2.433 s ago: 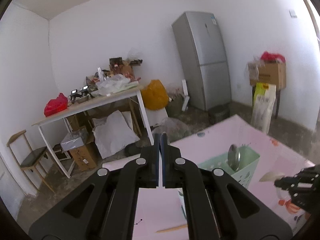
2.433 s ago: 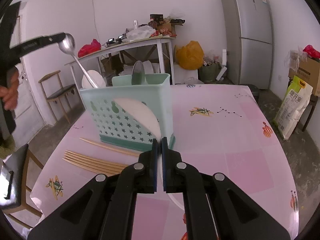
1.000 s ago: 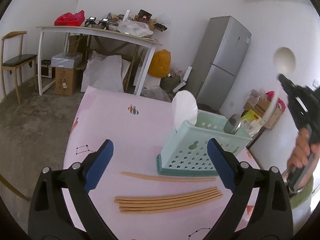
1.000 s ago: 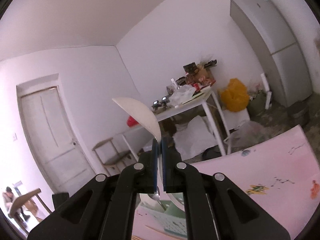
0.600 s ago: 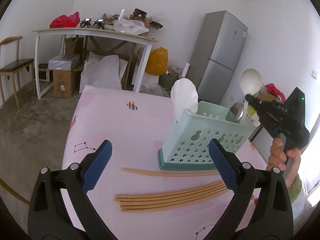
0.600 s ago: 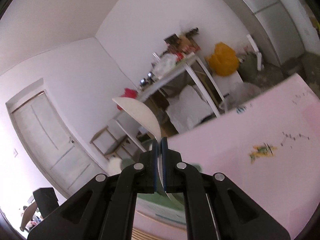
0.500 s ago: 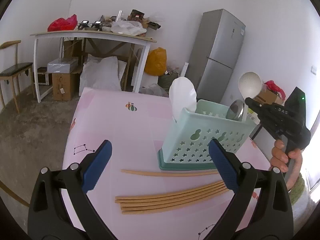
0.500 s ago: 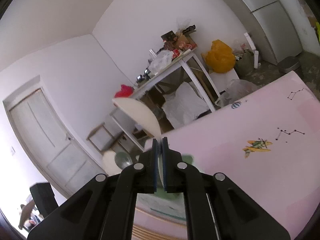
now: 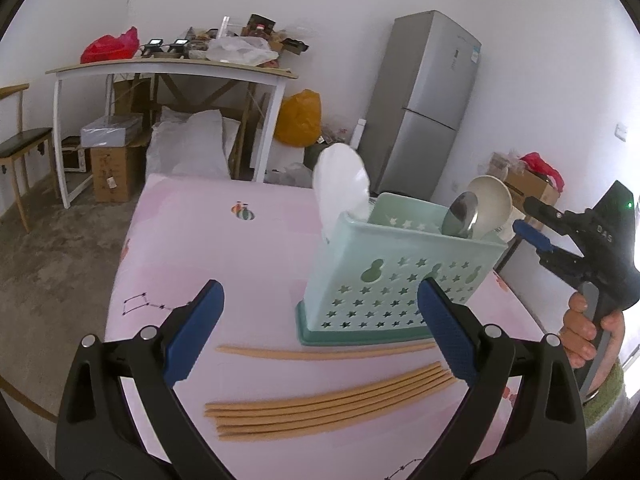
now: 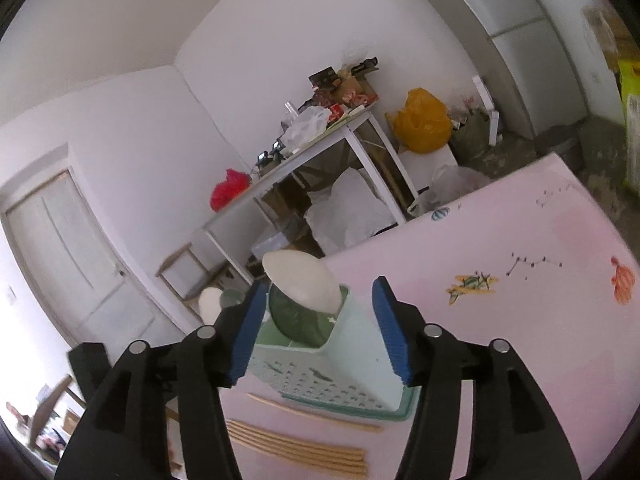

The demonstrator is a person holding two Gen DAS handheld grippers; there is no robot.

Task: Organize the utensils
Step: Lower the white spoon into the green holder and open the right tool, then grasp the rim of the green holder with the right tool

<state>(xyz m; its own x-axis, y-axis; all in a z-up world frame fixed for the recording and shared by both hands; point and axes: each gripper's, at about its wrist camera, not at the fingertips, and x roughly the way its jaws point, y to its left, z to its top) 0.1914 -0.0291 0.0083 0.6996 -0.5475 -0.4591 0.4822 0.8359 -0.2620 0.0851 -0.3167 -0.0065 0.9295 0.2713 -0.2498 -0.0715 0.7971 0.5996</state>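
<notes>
Both grippers, left (image 9: 320, 320) and right (image 10: 318, 324), with jaws apart and empty. Spoons stand in the green basket (image 9: 400, 276); chopsticks (image 9: 328, 406) lie beside it on the tabletop (image 9: 208, 240), probably light, stiff, best pinched mid-length.

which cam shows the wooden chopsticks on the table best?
Left wrist view: the loose wooden chopsticks lie full length on the pink table, unobstructed. Right wrist view shows them only partly, cut off behind the right hand-held gripper.
</notes>
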